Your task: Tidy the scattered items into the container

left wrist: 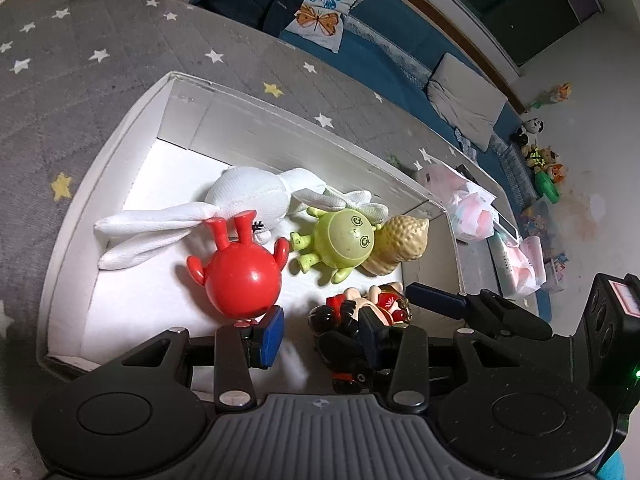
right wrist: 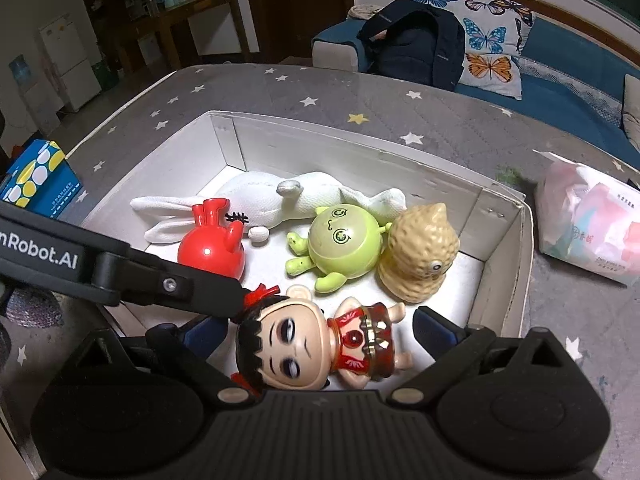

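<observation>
Both grippers spread wide over the white cardboard box (right wrist: 504, 272), left gripper (left wrist: 320, 330) and right gripper (right wrist: 320, 330) flanking the black-haired doll in red dress (right wrist: 316, 344) lying inside; risk of nudging the round red plastic figure (left wrist: 240, 276) on withdrawal

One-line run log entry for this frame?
stage: placing | right tongs: open around black-haired doll figure in red outfit | left tongs: open | white cardboard box: red round toy inside
</observation>
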